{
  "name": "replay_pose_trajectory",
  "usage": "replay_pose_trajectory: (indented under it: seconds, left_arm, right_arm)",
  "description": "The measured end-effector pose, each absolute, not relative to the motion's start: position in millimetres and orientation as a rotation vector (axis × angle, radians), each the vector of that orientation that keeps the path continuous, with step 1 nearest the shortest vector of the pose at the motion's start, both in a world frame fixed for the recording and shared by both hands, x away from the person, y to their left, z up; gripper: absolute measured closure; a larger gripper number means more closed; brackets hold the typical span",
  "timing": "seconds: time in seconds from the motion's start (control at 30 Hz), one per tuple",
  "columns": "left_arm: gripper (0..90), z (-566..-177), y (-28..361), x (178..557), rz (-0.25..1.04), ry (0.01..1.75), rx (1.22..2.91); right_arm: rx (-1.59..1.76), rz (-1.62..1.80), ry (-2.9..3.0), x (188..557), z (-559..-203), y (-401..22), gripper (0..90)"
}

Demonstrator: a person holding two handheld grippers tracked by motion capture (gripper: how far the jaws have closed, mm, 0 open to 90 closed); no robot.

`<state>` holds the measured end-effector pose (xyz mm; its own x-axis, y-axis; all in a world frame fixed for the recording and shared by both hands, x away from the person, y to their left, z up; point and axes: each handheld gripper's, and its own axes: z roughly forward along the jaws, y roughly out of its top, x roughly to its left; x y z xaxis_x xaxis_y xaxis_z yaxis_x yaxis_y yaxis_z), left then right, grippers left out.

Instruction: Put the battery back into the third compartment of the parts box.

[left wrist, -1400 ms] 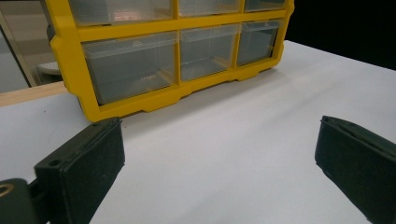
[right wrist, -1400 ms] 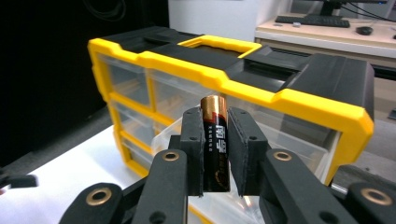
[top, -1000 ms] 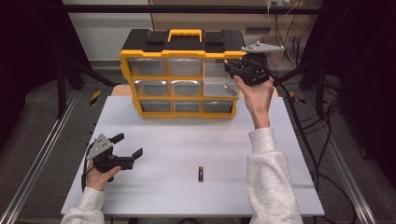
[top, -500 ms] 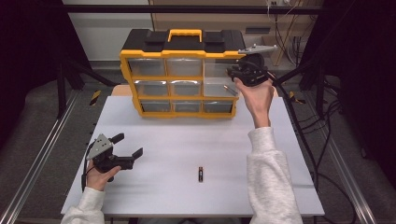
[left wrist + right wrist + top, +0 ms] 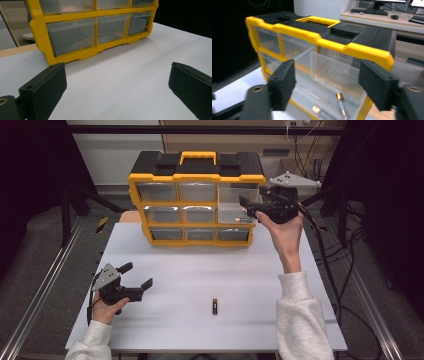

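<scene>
Batteries in pulled-out drawer [image 5: 329,82]; right tongs [image 5: 325,85] just opened, empty. One battery [image 5: 214,306] left near table's front edge; left tongs [image 5: 135,276] wide, empty.

One organizer [image 5: 195,200] with nine drawers, three batteries [image 5: 214,306], and two tools.

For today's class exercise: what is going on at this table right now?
A person works two hand-held grippers. The right gripper hangs open in front of a pulled-out clear drawer of the yellow organiser; its jaws have just been opening. Batteries lie inside. The left gripper rests open on the table, one battery nearby.
</scene>
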<state>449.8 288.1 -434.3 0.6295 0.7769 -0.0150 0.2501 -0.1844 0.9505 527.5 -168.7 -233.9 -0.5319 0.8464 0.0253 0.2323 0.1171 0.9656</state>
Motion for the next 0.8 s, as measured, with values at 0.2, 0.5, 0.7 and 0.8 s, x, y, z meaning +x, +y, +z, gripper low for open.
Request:
replay_pose_trajectory:
  seconds: [0.2,0.5,0.7,0.8]
  left_arm:
    - [1.1,-434,287,450,0.591,0.838,1.741]
    - [0.9,-434,288,449,0.589,0.837,1.738]
    - [0.9,-434,288,449,0.59,0.836,1.739]
    - [0.9,-434,288,449,0.59,0.836,1.739]
  right_arm:
    - [1.031,1.502,1.795,500,-249,-171,11.6]
    - [1.054,1.526,1.828,473,-289,-172,4.2]
    - [1.08,1.501,1.871,462,-322,-169,3.1]
    - [1.09,1.497,1.901,457,-338,-167,2.9]
